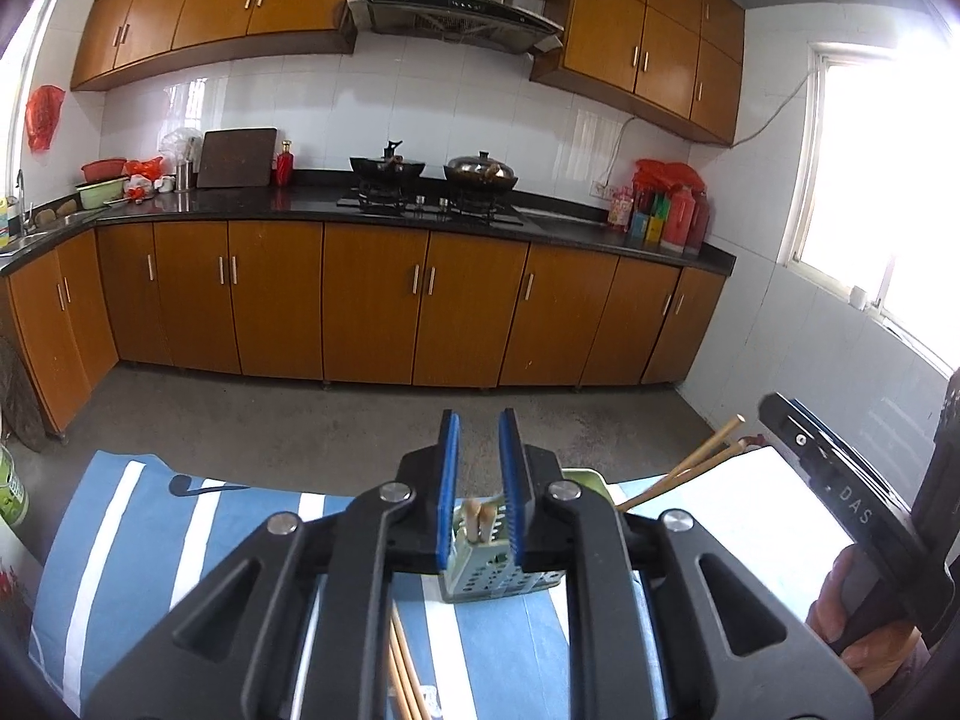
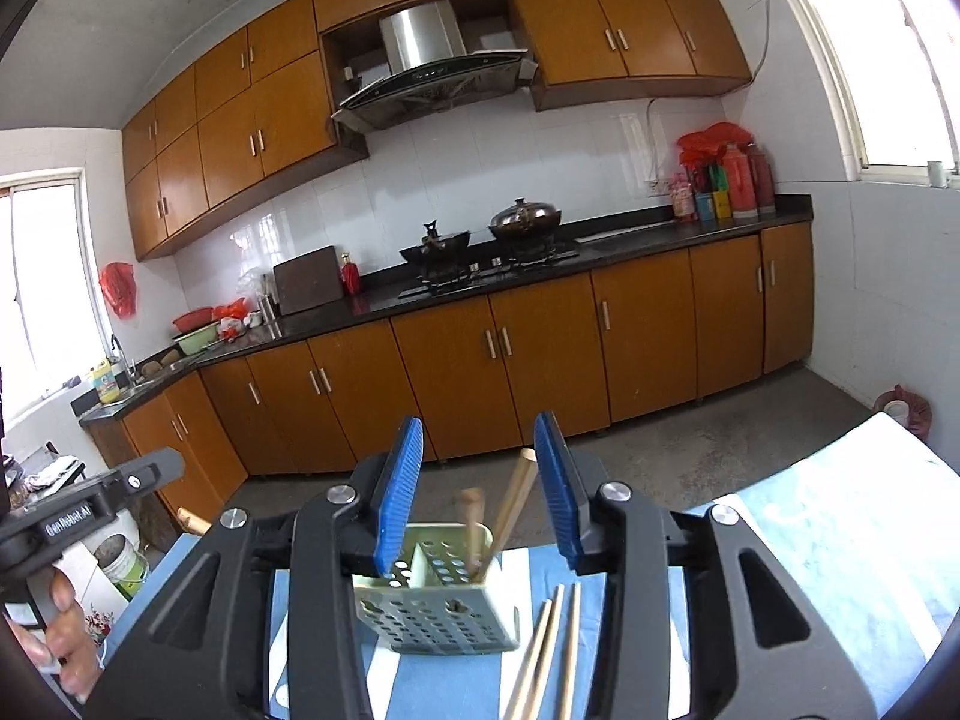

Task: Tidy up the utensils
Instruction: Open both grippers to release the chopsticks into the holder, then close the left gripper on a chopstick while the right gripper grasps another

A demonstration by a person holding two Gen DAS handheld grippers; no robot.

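My left tongs [image 1: 480, 462] stand slightly parted with nothing between the blue pads, and my right tongs [image 2: 480, 498] are spread wider and likewise hold nothing. The pale green perforated plastic utensil holder [image 2: 438, 612] stands upright on the blue-and-white striped cloth [image 1: 150, 516] covering the desk, directly ahead of both tongs. Inside it are a brown wooden handle [image 2: 471, 516] and a light wooden chopstick [image 2: 516, 498], both leaning toward the far side. A loose bundle of light wooden chopsticks [image 2: 549, 654] lies on the cloth just beside the holder's near right corner, ends pointing toward me. Risks, as I judge them: the holder looks light, and its contents lean, so a nudge from either tong could tip it or slide it on the cloth. The loose chopsticks lie close together, so a pinch may take some and scatter the rest, or roll them toward the desk edge. The cloth may bunch under a low approach. The two tongs work close together over one target and could knock each other.
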